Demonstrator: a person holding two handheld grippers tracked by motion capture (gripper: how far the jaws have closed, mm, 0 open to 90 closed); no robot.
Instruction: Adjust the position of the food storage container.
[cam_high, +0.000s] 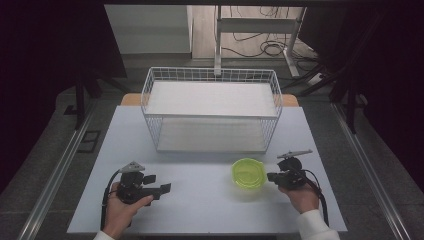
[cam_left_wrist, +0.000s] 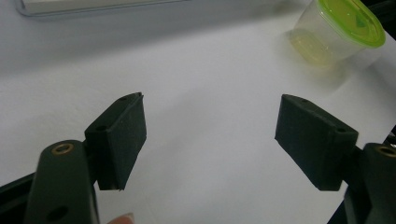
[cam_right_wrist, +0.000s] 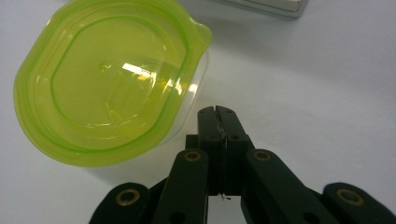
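A pale grey rectangular worktop (cam_high: 200, 200) carries a large white wire basket (cam_high: 150, 95) standing toward its far edge, its mesh walls upright and a flat white panel lying across its floor; nothing else can be made out inside it. Nearer the person, on the right half of the worktop, sits a small clear plastic tub closed by a translucent lime-green lid (cam_high: 248, 173). The lid is pressed on all round, with a small tab at one corner, and the tub's inside looks yellow-green through the plastic; whether it holds anything cannot be told. The tub stands apart from the basket, between it and the near edge.

The left gripper (cam_high: 160, 189), held in the person's left hand (cam_high: 120, 210) low at the near left, has its black jaws spread wide over bare worktop, gripping nothing; the tub lies well off toward its upper right in the left gripper view. The right gripper (cam_high: 272, 176), held by a white-sleeved hand (cam_high: 302, 197), has its jaws pressed together and empty, tips just beside the tub's wall, under the lid's rim.
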